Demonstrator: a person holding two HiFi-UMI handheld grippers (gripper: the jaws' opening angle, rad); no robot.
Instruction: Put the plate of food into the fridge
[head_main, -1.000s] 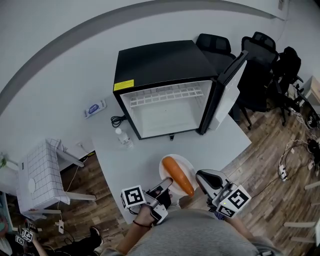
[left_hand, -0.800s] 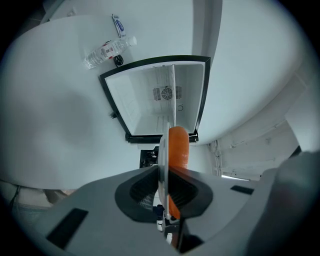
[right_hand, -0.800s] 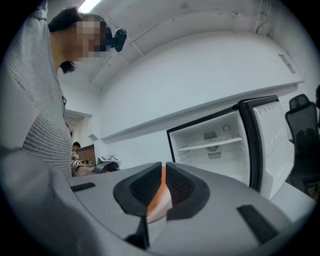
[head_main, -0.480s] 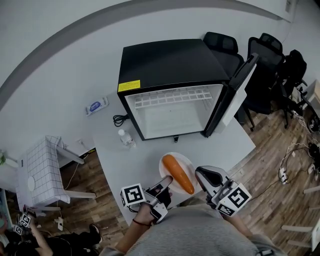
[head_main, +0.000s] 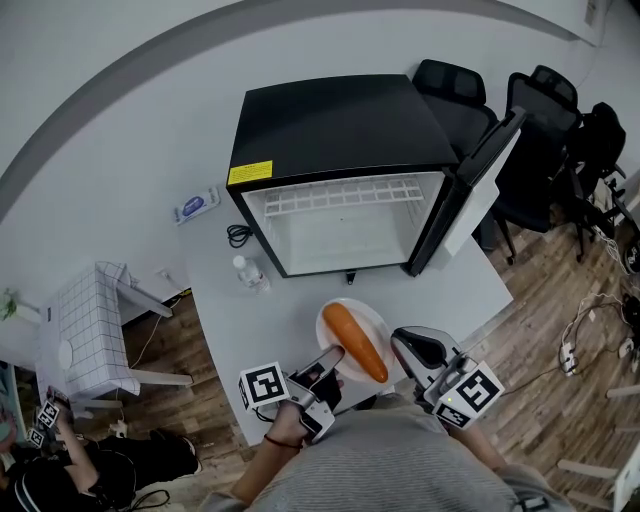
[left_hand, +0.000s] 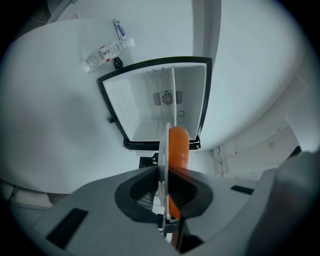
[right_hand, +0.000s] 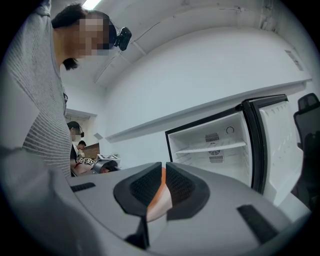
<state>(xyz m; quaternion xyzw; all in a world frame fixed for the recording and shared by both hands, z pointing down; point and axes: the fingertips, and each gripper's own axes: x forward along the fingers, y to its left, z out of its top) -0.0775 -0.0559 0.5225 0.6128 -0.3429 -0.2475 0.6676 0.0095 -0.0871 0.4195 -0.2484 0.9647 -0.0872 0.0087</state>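
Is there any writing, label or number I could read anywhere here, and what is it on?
Yellow sticker on the fridge: too small to read.
Blue-labelled pack beside the fridge: blurred, unreadable.
Water bottle label: too small.
Cubes on the left gripper and right gripper: black-and-white patterns, no words.

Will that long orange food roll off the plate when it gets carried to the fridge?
Probably, if tilted: the orange food is long and rounded, lying loose on the plate, whose rim looks shallow. The plate seems stiff; left gripper and right gripper pinch its thin edge without it bending.
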